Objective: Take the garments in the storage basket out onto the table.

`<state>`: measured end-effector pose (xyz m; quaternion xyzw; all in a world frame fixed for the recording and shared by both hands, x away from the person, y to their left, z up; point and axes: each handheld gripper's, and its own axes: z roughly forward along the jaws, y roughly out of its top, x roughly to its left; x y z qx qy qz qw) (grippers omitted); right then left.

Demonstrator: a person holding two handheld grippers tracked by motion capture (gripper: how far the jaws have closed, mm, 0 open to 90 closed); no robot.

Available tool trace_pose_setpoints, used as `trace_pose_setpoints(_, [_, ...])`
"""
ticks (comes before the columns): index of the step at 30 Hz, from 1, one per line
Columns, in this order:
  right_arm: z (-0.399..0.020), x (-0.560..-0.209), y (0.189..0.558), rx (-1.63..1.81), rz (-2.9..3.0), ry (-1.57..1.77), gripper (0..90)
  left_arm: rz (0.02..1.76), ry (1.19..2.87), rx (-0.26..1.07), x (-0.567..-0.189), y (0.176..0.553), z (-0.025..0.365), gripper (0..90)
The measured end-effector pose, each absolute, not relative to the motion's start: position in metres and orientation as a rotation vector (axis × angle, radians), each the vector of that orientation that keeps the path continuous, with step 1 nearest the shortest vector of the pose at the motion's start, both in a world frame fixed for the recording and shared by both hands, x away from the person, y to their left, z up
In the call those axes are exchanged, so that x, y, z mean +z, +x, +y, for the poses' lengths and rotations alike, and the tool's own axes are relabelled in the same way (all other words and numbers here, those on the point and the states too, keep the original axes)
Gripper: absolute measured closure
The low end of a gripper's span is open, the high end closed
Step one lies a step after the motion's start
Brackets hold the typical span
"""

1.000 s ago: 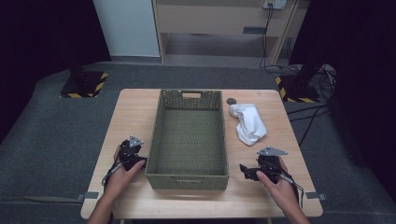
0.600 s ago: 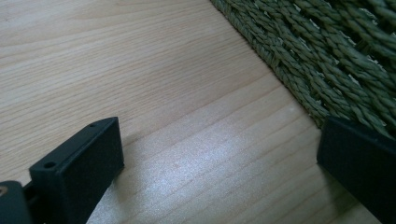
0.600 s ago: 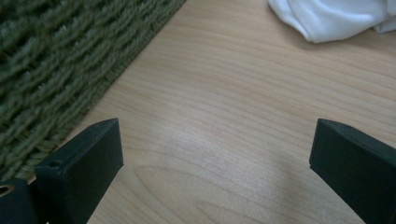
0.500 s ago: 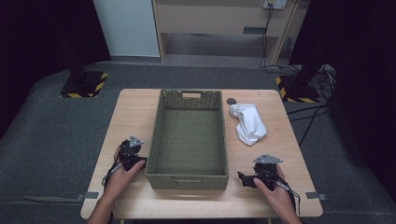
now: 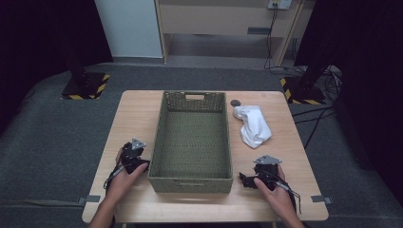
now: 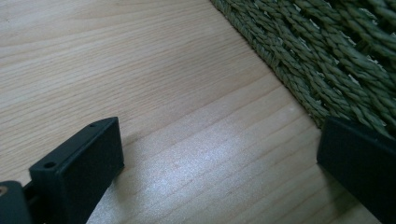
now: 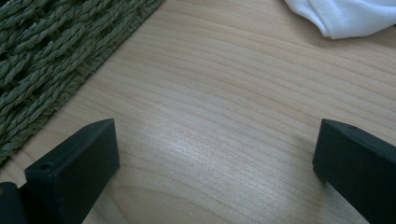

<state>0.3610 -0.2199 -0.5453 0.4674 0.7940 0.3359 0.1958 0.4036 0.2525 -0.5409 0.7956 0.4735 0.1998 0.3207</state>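
A green woven basket stands in the middle of the wooden table, with nothing inside it. A crumpled white cloth lies to its right. My left gripper rests on the table by the basket's near left corner. Its jaws stand open over bare wood in the left gripper view, with the basket wall just beyond the right jaw. My right gripper sits near the basket's near right corner, open over bare wood. The basket is at its left and the cloth ahead.
A small dark round object lies on the table behind the cloth. The table's near edge runs just behind both hands. Beyond the table stand a wooden cabinet and two black stand bases with striped tape.
My right gripper has drawn back toward the table's near edge and slightly left, closer to the basket's corner. The left gripper has stayed put.
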Motion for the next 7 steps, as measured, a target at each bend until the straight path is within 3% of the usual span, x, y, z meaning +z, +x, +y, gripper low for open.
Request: trace_pose_setpoints(7, [-0.219, -0.5454, 0.3603, 0.937, 2.216, 1.321, 0.2, 1.244, 2.09, 0.525, -0.5409, 0.4036, 0.2525, 0.0])
